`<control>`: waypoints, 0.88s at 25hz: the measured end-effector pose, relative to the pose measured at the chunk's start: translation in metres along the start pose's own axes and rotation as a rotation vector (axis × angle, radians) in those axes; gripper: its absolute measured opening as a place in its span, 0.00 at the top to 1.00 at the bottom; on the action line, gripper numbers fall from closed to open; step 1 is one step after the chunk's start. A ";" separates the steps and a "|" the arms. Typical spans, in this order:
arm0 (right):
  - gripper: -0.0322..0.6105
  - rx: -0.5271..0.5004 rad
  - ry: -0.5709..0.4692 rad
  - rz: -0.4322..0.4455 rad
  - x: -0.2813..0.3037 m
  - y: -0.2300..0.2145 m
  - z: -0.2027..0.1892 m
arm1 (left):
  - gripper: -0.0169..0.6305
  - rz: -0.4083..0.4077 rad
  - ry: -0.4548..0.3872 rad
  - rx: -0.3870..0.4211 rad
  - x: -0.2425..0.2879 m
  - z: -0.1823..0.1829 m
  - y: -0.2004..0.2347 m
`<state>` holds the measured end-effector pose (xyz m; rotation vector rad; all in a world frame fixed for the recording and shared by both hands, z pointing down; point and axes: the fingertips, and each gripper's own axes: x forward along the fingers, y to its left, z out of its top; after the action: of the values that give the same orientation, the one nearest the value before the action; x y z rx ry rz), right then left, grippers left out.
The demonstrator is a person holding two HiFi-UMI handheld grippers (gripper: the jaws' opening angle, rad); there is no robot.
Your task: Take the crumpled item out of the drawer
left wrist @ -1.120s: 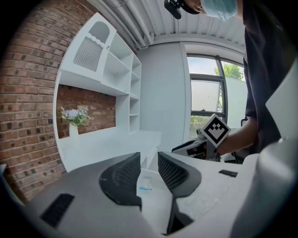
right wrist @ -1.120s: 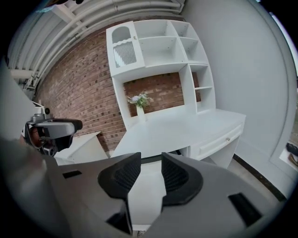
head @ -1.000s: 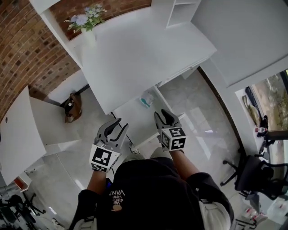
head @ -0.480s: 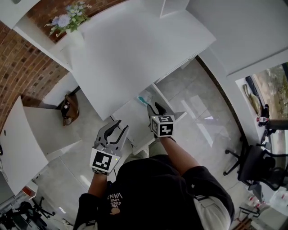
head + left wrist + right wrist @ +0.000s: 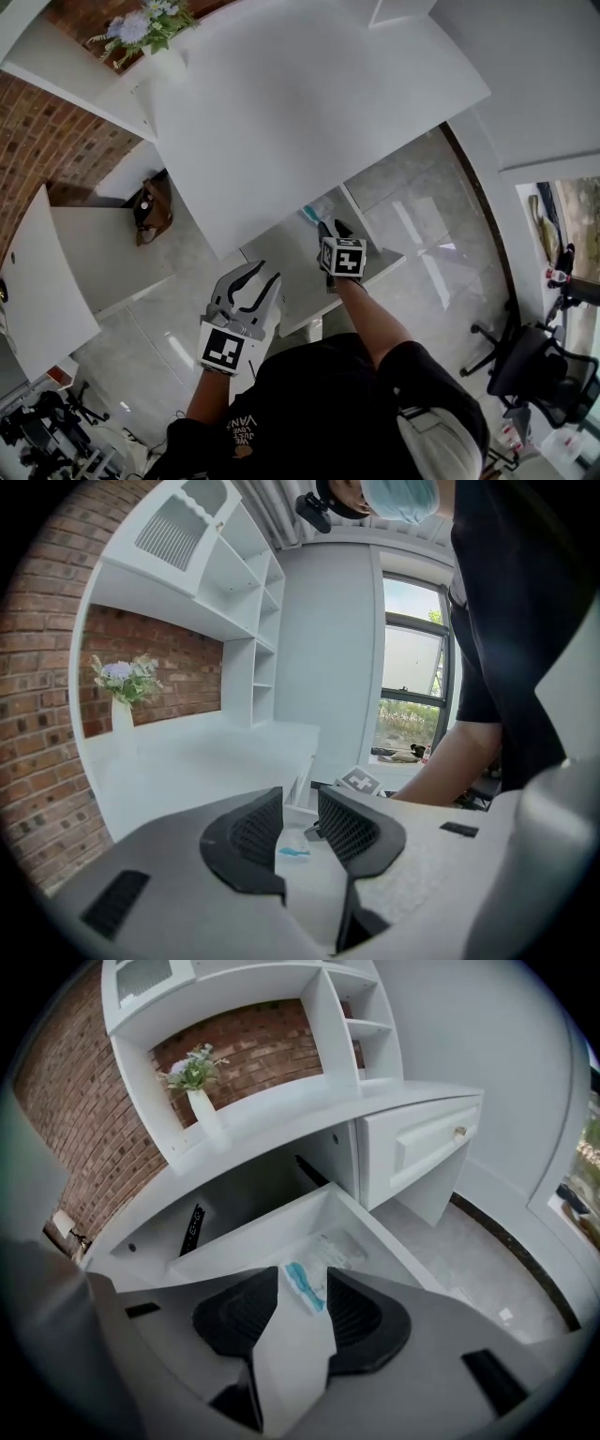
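With the fingers [image 5: 361,1314] of the right gripper [image 5: 302,1305] opening, empty, toward the crumpled wrapper [image 5: 326,1256] lying in the open drawer [image 5: 225,1234] at 12 o'clock, and the left gripper [image 5: 300,829] released, we risk a shallow pinch slipping off the thin film.

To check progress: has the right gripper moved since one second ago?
Yes. The right gripper has moved forward over the open drawer, toward the crumpled item; its jaws are opening, with the item ahead, not gripped.
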<state>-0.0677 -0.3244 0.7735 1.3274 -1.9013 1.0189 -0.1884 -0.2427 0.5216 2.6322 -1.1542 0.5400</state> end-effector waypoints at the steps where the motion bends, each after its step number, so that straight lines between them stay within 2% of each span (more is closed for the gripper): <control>1: 0.70 0.016 0.009 0.002 0.007 -0.002 -0.001 | 0.82 0.002 0.003 -0.002 0.003 -0.002 0.002; 8: 0.69 0.154 0.087 -0.015 0.051 -0.018 -0.021 | 0.82 0.012 0.026 -0.007 0.018 -0.017 0.013; 14: 0.69 0.198 0.121 -0.041 0.074 -0.033 -0.035 | 0.82 0.017 0.052 -0.031 0.022 -0.031 0.016; 22: 0.71 0.241 0.136 -0.035 0.093 -0.036 -0.039 | 0.82 0.026 0.071 -0.080 0.015 -0.049 0.015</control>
<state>-0.0612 -0.3439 0.8783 1.3794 -1.6895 1.3191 -0.2022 -0.2465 0.5732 2.5130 -1.1656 0.5753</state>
